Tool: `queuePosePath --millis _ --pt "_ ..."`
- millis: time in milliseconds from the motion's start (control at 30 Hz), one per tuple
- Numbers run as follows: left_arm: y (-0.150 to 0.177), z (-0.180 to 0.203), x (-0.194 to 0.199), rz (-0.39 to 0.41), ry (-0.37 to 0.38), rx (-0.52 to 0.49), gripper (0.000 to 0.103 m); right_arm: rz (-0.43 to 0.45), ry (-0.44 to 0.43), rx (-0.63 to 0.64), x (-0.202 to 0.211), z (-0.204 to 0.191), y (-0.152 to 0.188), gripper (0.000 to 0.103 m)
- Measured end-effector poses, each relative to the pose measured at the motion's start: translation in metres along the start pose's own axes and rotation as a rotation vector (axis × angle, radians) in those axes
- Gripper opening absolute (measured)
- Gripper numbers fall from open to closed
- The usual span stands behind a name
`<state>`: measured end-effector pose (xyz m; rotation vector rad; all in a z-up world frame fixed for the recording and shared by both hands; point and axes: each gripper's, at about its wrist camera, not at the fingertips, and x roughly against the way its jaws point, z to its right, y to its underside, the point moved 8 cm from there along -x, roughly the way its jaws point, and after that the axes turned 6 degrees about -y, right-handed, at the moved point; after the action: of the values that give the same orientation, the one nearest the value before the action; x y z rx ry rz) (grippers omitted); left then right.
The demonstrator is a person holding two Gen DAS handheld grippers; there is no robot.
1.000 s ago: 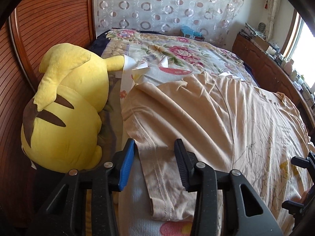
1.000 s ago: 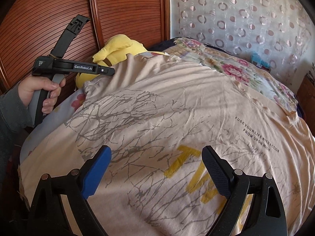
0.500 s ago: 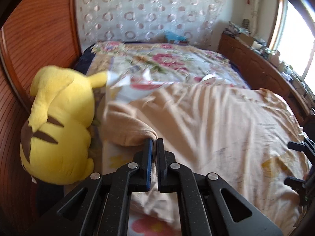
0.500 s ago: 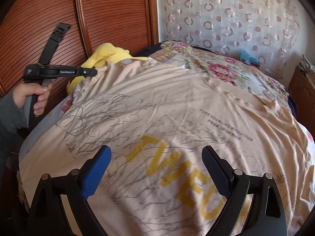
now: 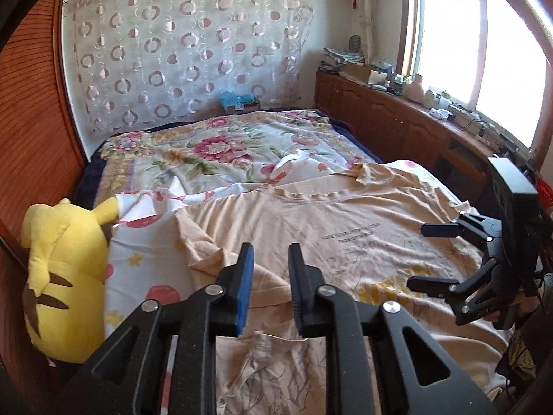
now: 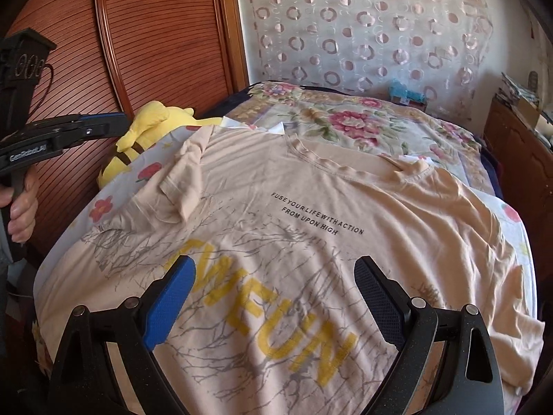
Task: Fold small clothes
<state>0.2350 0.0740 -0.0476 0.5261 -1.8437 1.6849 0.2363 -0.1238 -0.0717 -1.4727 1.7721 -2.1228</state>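
While the left gripper (image 5: 268, 288) hovered at lower centre of the left wrist view, its jaws stood narrowly parted and held nothing, the cloth lying below and between them without being pinched. The right gripper (image 6: 273, 294), at lower centre of the right wrist view, stood wide apart and likewise empty above the printed chest. Directly beneath both tools lay the beige T-shirt (image 6: 311, 207), spread face up across the floral bedspread (image 6: 345, 117) and filling the middle and lower part of both frames, with its neckline toward the upper centre. One sleeve (image 6: 183, 180), at centre left of the right wrist view, lay turned inward over the shirt body, rumpled rather than flat. The opposite sleeve, at centre right, lay outward and unfolded, and the hem sides showed no fold. Beyond the shirt's left edge, the yellow plush toy (image 5: 58, 276) rested against the ribbed wooden panel (image 6: 155, 41) at the left of both frames. A patterned curtain (image 5: 186, 52) hung across the upper centre, and a cluttered wooden sideboard (image 5: 397, 110) ran under the window at upper right. Judged from this layout, folding was at an early stage: one sleeve was roughly in, while the second sleeve, the side folds and the final halving remained.
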Motion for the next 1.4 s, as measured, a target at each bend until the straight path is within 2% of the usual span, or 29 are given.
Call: queuePosePath --millis 133,200,267,333,433,533,567,633,700,867,933,1067,1233,1400 --pt "0.012 -0.012 0.007 -0.004 -0.017 0.021 0.038 0.01 -0.012 -0.012 -0.001 -0.01 -0.004 0.092" --pt "0.021 -0.02 0.007 -0.005 -0.051 0.025 0.04 0.013 -0.025 -0.01 -0.003 -0.013 -0.005 0.088" --pt "0.034 -0.033 0.005 -0.018 -0.083 0.036 0.058 0.012 -0.04 0.004 -0.009 -0.022 -0.007 0.081" --pt "0.047 -0.044 0.0 -0.037 -0.106 0.045 0.067 0.012 -0.046 0.027 -0.014 -0.026 -0.01 0.077" --pt "0.071 -0.061 -0.017 -0.097 -0.139 0.058 0.074 0.04 -0.051 0.067 -0.022 -0.031 -0.022 0.073" --pt "0.092 -0.07 -0.03 -0.144 -0.159 0.074 0.074 0.096 -0.058 0.103 -0.029 -0.039 -0.033 0.072" --pt "0.098 -0.073 -0.035 -0.161 -0.167 0.079 0.077 0.11 -0.064 0.112 -0.031 -0.043 -0.036 0.072" --pt "0.107 -0.076 -0.04 -0.189 -0.188 0.091 0.077 0.121 -0.071 0.135 -0.038 -0.054 -0.041 0.07" --pt "0.113 -0.076 -0.041 -0.199 -0.176 0.104 0.078 0.116 -0.079 0.152 -0.046 -0.059 -0.042 0.069" --pt "0.122 -0.076 -0.045 -0.222 -0.178 0.101 0.079 0.053 -0.143 0.176 -0.073 -0.075 -0.048 0.047" --pt "0.123 -0.078 -0.045 -0.218 -0.166 0.122 0.081 0.015 -0.166 0.184 -0.087 -0.079 -0.049 0.043" --pt "0.124 -0.08 -0.045 -0.204 -0.166 0.135 0.084 -0.045 -0.193 0.171 -0.111 -0.08 -0.058 0.043" --pt "0.124 -0.078 -0.045 -0.205 -0.167 0.135 0.086 -0.066 -0.23 0.159 -0.134 -0.082 -0.067 0.043" --pt "0.125 -0.079 -0.046 -0.206 -0.169 0.142 0.087 -0.122 -0.222 0.169 -0.162 -0.089 -0.074 0.043"
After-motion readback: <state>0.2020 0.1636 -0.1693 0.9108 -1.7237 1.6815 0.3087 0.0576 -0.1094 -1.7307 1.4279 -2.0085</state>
